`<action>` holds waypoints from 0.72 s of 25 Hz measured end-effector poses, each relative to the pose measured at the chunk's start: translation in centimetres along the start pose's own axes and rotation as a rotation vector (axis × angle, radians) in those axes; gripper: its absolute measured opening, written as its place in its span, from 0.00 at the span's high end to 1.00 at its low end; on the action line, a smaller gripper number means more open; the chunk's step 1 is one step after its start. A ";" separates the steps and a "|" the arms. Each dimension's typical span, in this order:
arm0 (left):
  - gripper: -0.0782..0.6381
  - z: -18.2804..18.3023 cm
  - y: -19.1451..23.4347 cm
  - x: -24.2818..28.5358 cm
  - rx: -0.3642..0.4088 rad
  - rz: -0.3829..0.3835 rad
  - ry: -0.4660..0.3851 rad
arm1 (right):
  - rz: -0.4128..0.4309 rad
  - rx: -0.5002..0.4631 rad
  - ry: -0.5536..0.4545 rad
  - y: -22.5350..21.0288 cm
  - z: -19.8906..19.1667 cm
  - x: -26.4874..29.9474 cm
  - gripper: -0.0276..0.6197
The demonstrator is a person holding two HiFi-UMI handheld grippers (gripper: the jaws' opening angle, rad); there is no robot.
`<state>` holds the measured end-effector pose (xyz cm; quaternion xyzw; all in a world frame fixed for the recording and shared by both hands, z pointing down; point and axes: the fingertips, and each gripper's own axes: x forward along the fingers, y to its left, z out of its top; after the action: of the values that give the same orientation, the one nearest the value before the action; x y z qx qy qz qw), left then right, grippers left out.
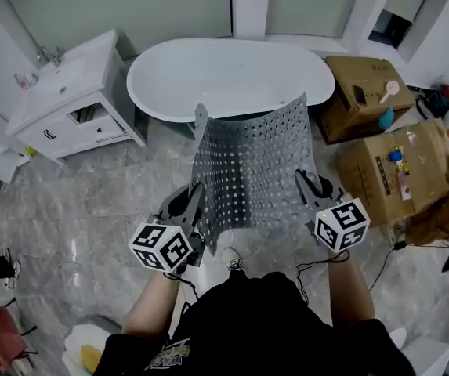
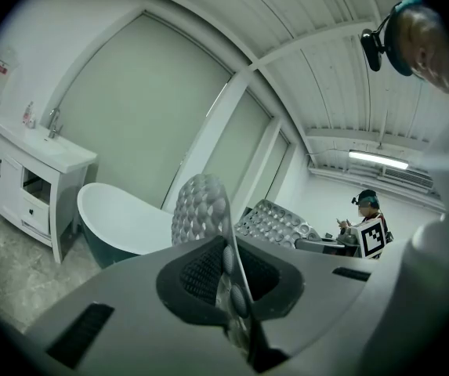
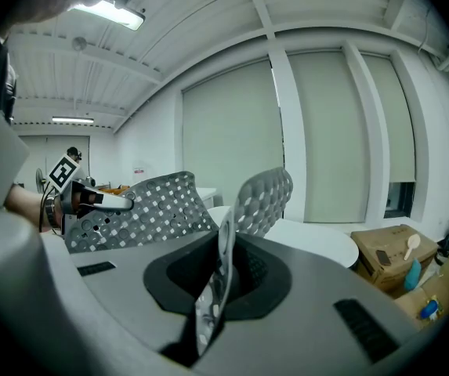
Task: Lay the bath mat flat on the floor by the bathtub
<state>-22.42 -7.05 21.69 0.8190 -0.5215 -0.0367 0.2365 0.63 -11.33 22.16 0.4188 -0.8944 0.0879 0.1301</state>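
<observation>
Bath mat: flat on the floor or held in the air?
In the air, spread. Left claw and right claw each pinch its near edge; the bath mat arches up in front of the bathtub, off the floor.

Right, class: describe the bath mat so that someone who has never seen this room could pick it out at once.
Start at the white oval freestanding bathtub. Just in front of it, above the grey marble floor, hangs the grey rubber bath mat, pinched along its near edge by the left claw and right claw. It alone is a floppy sheet dotted all over with small holes.
</observation>
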 end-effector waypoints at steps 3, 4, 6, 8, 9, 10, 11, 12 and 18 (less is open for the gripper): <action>0.85 0.7 1.2 0.2 0.000 -0.005 -0.007 | -0.002 -0.013 0.002 0.4 0.7 1.3 0.91; 0.85 0.9 1.6 0.3 -0.002 -0.005 -0.010 | -0.002 -0.018 0.003 0.5 0.9 1.6 0.91; 0.85 1.2 2.2 0.5 -0.008 -0.005 -0.015 | -0.002 -0.027 0.005 0.6 1.2 2.0 0.91; 0.85 1.3 2.5 0.8 -0.011 -0.006 -0.019 | -0.003 -0.033 0.005 0.5 1.5 2.4 0.91; 0.85 1.4 2.7 0.9 -0.012 -0.007 -0.019 | -0.004 -0.036 0.006 0.5 1.6 2.6 0.91; 0.85 1.5 2.9 1.1 -0.011 -0.008 -0.019 | -0.005 -0.039 0.006 0.4 1.7 2.8 0.91; 0.85 1.7 3.1 1.3 -0.011 -0.008 -0.018 | -0.006 -0.040 0.008 0.3 1.7 3.1 0.91; 0.85 1.8 3.3 1.5 -0.010 -0.008 -0.018 | -0.007 -0.040 0.009 0.2 1.7 3.4 0.91; 0.85 2.3 3.8 3.5 -0.002 0.016 -0.024 | -0.008 -0.043 0.002 -1.7 2.1 4.5 0.91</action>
<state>-24.75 -12.19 21.90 0.8141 -0.5309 -0.0450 0.2311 -1.19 -16.21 21.64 0.4193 -0.8943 0.0685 0.1401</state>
